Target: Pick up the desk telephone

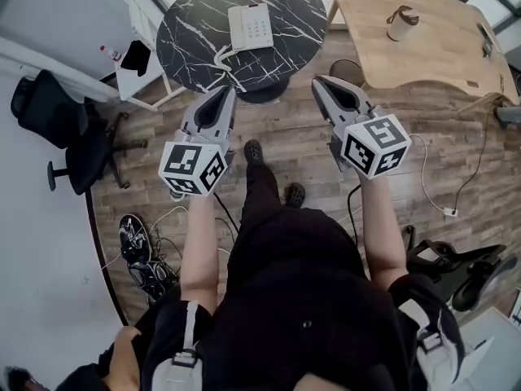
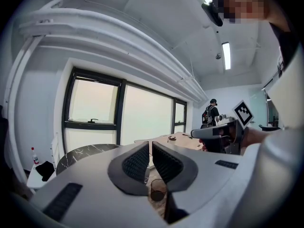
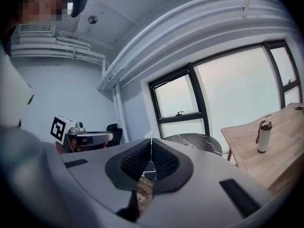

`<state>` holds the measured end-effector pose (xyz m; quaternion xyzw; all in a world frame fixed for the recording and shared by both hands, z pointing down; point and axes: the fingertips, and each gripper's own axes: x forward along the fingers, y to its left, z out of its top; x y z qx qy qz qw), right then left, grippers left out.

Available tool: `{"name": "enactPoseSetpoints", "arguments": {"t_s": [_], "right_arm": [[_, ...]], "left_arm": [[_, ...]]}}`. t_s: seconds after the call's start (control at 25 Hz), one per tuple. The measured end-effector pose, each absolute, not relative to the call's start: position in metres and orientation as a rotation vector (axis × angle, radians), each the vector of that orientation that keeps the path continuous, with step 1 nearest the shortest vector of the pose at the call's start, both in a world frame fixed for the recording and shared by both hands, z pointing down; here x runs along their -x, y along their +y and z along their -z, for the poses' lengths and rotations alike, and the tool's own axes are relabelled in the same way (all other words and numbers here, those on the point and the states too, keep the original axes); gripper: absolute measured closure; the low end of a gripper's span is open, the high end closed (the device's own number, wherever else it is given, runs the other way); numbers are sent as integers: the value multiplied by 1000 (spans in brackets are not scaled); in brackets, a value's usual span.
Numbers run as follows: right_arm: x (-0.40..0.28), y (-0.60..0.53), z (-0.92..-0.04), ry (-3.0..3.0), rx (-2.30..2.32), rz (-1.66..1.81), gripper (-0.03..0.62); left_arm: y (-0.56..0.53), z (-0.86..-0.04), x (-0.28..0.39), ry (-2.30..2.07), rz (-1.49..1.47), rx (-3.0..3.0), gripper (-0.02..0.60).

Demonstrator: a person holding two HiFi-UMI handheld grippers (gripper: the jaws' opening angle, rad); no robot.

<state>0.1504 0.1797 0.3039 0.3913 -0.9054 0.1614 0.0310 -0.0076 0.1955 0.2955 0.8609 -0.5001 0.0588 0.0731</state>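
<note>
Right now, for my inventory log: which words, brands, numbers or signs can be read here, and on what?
No text is readable in any view.
Desk telephone keys: print too small to read.
The cube on left gripper and the cube on right gripper: square marker patterns, no letters.

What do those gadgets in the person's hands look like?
Two matching grey plastic beaks: the left tool and right tool each taper, have dark ribbed pads inside, and carry a white cube of black square markers. Clothing is black.
</note>
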Motion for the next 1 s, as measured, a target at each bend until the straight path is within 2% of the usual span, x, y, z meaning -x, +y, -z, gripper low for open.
{"name": "enactPoseSetpoints", "arguments": {"t_s": [0.24,1.0], "right_arm": [[-146,154,-315,-2743,-1237,-529,562],[-74,2,-319,-2648,-1279,-548,562]], "left_arm": [[168,-297,19,-1428,-48,-2535,551],[5,-310,86,-1362,-100,-2572,549]]}}
